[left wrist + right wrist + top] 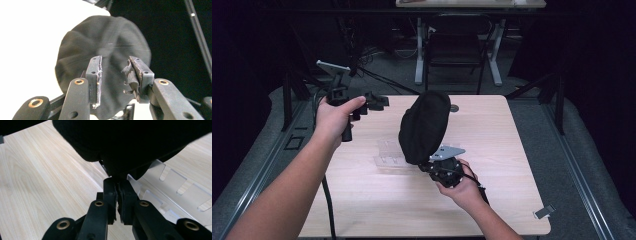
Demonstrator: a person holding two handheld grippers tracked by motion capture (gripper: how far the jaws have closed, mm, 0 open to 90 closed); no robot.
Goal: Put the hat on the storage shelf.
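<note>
A black cap (424, 125) stands upright over the middle of the wooden table (502, 150). My right gripper (434, 166) is below it, shut on its lower edge; in the right gripper view the jaws (117, 183) pinch the dark fabric (130, 140). My left gripper (374, 101) hovers at the table's far left corner, apart from the cap. In the left gripper view it (115, 61) stands open, pointing at the cap (105, 42) with nothing between its fingers. One pad (131, 77) is frayed.
A clear slotted acrylic rack (388, 156) lies flat on the table under and left of the cap, and in the right gripper view the rack (175, 185). A small grey tag (544, 212) sits at the front right corner. A chair (457, 45) stands beyond the far edge.
</note>
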